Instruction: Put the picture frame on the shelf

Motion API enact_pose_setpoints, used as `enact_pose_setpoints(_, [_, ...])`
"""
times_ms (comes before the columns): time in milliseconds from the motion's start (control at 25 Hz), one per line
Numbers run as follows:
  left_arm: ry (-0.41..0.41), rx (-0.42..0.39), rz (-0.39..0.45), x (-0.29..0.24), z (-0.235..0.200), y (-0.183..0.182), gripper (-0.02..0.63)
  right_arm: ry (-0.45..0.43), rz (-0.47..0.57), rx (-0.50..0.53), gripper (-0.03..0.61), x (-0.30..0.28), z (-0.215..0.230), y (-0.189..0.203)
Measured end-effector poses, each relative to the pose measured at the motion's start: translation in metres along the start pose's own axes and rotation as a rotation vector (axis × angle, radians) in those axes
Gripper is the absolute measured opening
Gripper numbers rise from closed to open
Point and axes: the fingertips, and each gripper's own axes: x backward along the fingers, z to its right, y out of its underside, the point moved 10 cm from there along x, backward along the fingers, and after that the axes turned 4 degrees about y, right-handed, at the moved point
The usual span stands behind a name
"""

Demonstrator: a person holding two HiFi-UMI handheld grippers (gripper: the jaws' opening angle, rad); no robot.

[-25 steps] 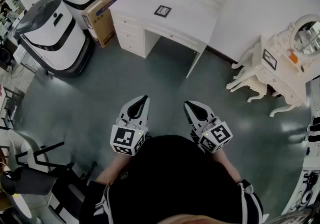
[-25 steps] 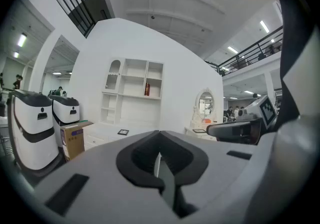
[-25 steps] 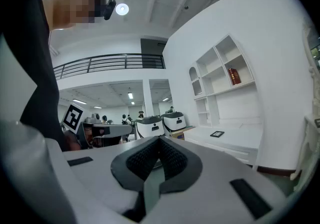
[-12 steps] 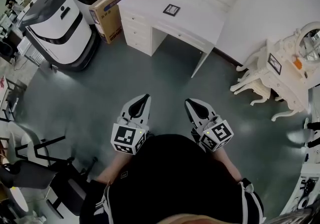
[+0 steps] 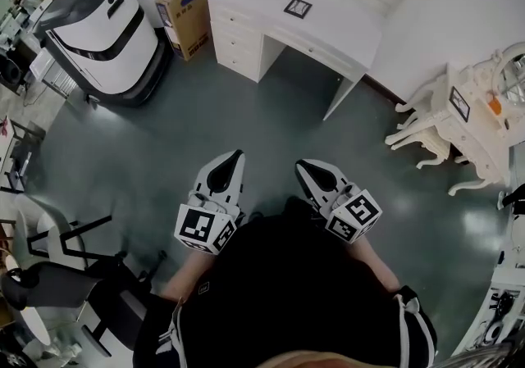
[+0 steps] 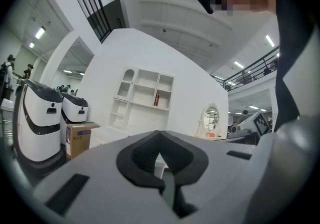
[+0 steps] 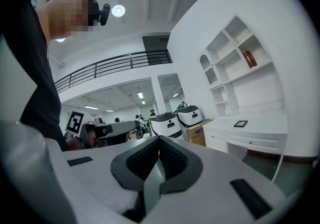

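Left claw [image 5: 236,155] and right claw [image 5: 300,165] are both closed, empty. Approach looks like the current step; next, reach the picture frame [image 5: 298,6] on the surface [image 5: 344,24] and open.

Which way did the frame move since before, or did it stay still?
No. The frame lies on the same spot of the desk; both slid up-right in the head view together, so only the camera moved.

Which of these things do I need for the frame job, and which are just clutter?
Job: picture frame, flat on the white desk; shelf rising at the desk's back; left gripper and right gripper, both shut and empty.
Lying about: cardboard box; white machines; vanity table.
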Motion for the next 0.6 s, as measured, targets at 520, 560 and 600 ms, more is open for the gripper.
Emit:
enact_pose_setpoints(520, [-0.04, -0.013, -0.027, -0.054, -0.042, 0.001, 0.005, -0.018, -0.035, -0.035, 0.018, -0.055, 0.056, -0.012])
enact_pose_setpoints(560, [-0.048, -0.01, -0.032, -0.062, -0.047, 0.001, 0.005, -0.025, -0.035, -0.035, 0.018, -0.062, 0.064, -0.014])
enact_pose_setpoints(600, [-0.055, -0.006, -0.037, -0.07, -0.052, 0.001, 0.005, -0.031, -0.034, -0.035, 0.018, -0.068, 0.072, -0.016])
